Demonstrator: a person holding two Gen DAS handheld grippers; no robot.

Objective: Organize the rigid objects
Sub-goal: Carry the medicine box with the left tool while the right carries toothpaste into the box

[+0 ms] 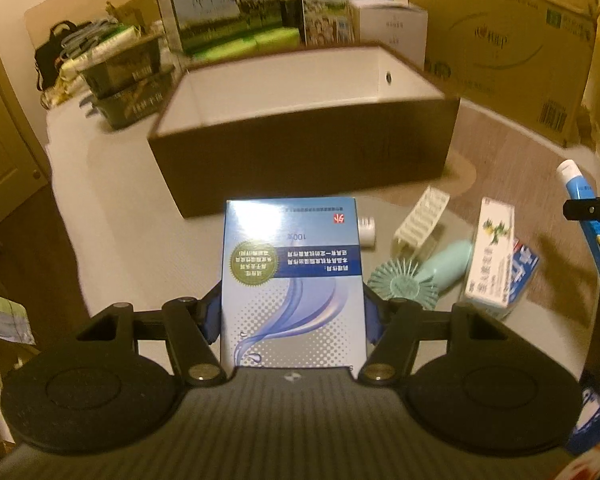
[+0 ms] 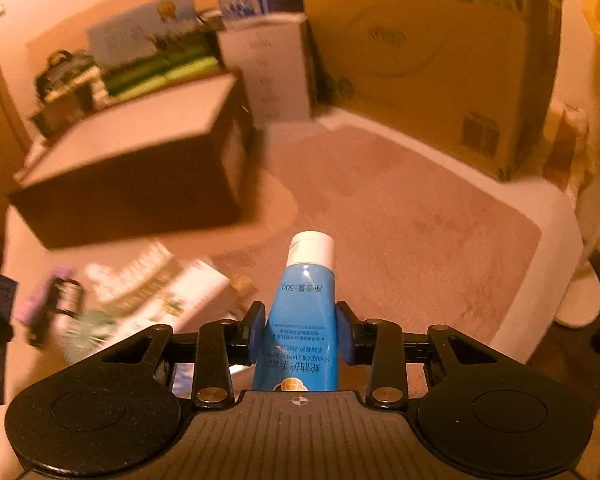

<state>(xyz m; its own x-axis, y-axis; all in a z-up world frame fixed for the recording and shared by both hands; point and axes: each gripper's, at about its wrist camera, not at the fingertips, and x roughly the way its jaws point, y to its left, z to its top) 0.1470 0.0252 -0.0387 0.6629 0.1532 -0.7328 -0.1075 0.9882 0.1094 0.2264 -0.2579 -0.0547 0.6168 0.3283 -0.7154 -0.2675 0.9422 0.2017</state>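
Observation:
My left gripper (image 1: 293, 314) is shut on a blue and white carton (image 1: 293, 276) and holds it above the table, in front of a dark brown open box (image 1: 304, 148) with a white inside. My right gripper (image 2: 301, 330) is shut on a blue tube with a white cap (image 2: 305, 312); the tube also shows at the right edge of the left wrist view (image 1: 588, 224). The brown box (image 2: 132, 184) lies to the upper left in the right wrist view. On the table lie a teal brush (image 1: 424, 276), a white ribbed tray (image 1: 422, 218), a white and green carton (image 1: 492, 252) and a small white bottle (image 1: 367, 231).
A large cardboard box (image 1: 504, 44) stands at the back right and shows in the right wrist view (image 2: 432, 52). Milk cartons (image 1: 228, 4), a white box (image 1: 392, 28) and dark baskets (image 1: 128, 80) stand behind the brown box. A beige mat (image 2: 400, 232) covers the table's right part.

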